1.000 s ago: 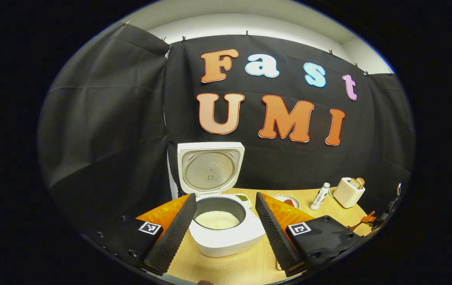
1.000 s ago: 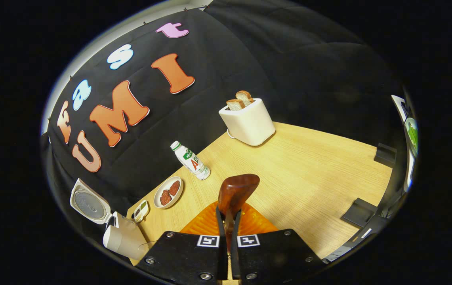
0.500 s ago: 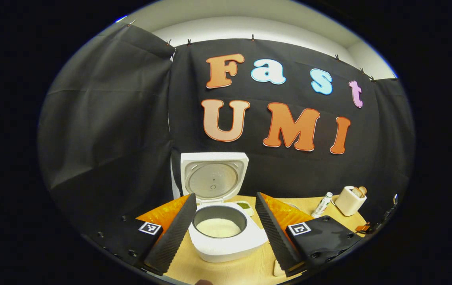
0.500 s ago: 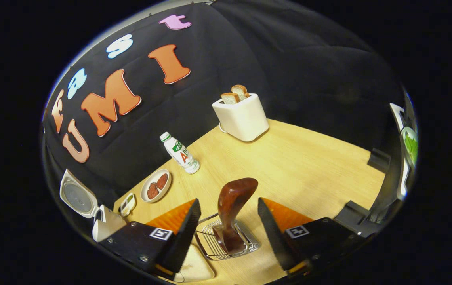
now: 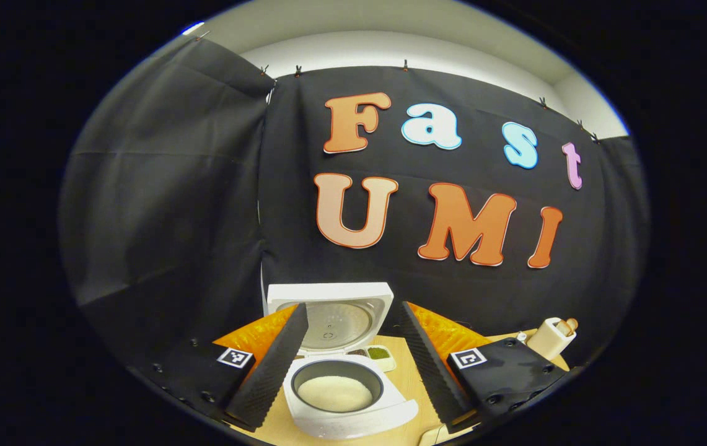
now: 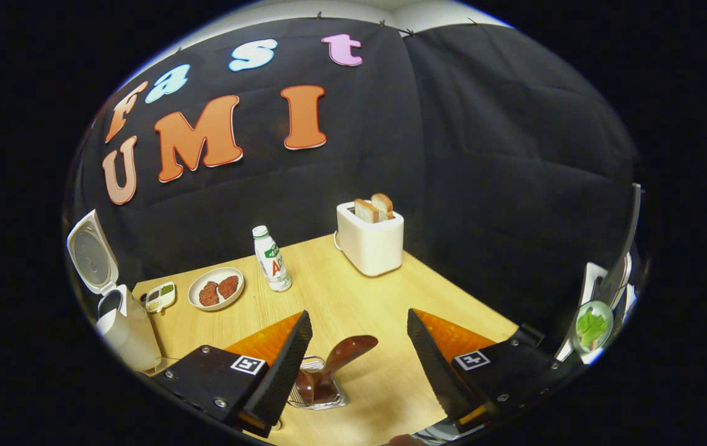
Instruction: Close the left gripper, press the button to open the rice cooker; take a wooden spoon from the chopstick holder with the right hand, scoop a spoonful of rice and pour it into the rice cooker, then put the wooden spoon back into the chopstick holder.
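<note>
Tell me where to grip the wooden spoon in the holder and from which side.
Grip the spoon on the wide upper end that leans up and right out of the wire holder. Come from above with the right hand-held gripper, one finger on each flat face; the lower part sits inside the wires.

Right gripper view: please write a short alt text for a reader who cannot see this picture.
The open right gripper hangs over a wooden table, with a wooden spoon standing in a wire holder between its fingers, untouched. Farther off are a bottle, a plate, a toaster with bread, and at left the open rice cooker.
</note>
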A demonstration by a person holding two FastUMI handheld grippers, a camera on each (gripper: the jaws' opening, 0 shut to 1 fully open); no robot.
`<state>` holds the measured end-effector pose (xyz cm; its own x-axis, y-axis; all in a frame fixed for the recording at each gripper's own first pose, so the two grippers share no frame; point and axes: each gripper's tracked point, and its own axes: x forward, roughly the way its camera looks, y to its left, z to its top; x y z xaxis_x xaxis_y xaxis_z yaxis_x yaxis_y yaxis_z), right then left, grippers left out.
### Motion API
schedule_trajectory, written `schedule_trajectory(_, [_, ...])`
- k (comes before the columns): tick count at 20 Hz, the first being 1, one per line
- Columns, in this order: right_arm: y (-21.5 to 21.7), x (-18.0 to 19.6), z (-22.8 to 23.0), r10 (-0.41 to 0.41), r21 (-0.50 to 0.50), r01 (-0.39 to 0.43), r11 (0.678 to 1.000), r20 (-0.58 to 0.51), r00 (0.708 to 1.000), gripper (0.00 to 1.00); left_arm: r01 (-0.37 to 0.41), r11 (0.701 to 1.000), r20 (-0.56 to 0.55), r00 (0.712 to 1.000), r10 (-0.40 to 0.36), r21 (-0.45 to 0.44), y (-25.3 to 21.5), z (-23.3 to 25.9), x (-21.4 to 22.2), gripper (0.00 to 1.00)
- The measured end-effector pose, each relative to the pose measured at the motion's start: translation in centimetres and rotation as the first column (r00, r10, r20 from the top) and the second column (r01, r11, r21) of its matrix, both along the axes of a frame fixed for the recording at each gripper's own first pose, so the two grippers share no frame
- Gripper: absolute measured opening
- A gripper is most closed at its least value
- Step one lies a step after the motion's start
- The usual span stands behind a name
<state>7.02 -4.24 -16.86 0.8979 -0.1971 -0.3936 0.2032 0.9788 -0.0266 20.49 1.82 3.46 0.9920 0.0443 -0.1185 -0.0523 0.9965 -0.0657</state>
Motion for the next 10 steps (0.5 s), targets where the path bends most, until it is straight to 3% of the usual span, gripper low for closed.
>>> schedule_trajectory(5, [1.5, -0.2, 3.9, 0.050, -0.071, -0.046, 0.996, 0.067, 0.996, 0.95, -0.016, 1.000, -0.015, 1.000, 0.016, -0.002, 1.6, 2.6, 7.3, 1.00])
schedule_trajectory(10, [2.1, -0.5, 3.8, 0.071, -0.137, -0.064, 0.989, 0.049, 0.996, 0.95, -0.006, 1.000, -0.085, 0.996, 0.005, -0.012, 2.0, 1.9, 14.5, 1.00])
